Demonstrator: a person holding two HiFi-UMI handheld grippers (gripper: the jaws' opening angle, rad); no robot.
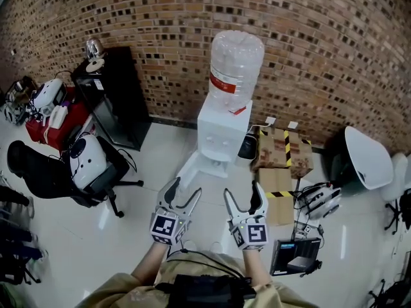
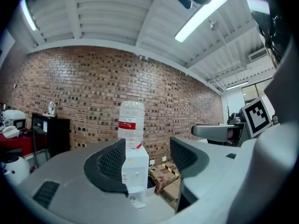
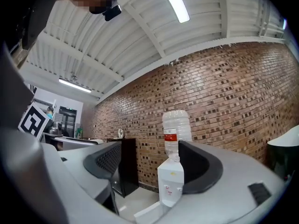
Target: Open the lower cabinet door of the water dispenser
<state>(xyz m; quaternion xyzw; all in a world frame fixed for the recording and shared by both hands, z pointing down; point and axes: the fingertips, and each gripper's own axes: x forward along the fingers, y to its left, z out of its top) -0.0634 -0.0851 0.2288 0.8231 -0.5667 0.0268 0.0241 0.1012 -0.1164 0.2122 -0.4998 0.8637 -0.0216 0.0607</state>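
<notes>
L gripper [image 1: 185, 188] & R gripper [image 1: 242, 190] are hovering side by side, ribbed dark jaws spread, grasping nothing. Boxy white water dispenser [image 1: 221, 130] is standing ahead, well apart, against rough brick wall [image 1: 160, 18], w/ ridged clear bottle [image 1: 236, 69] on top; flat lower door [image 1: 192, 165] is standing open.

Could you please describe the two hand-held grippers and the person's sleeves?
Both the left hand-held gripper and right hand-held gripper have pale grey curved jaws with dark textured pads and a cube of black-and-white square markers. The sleeves are khaki.
</notes>
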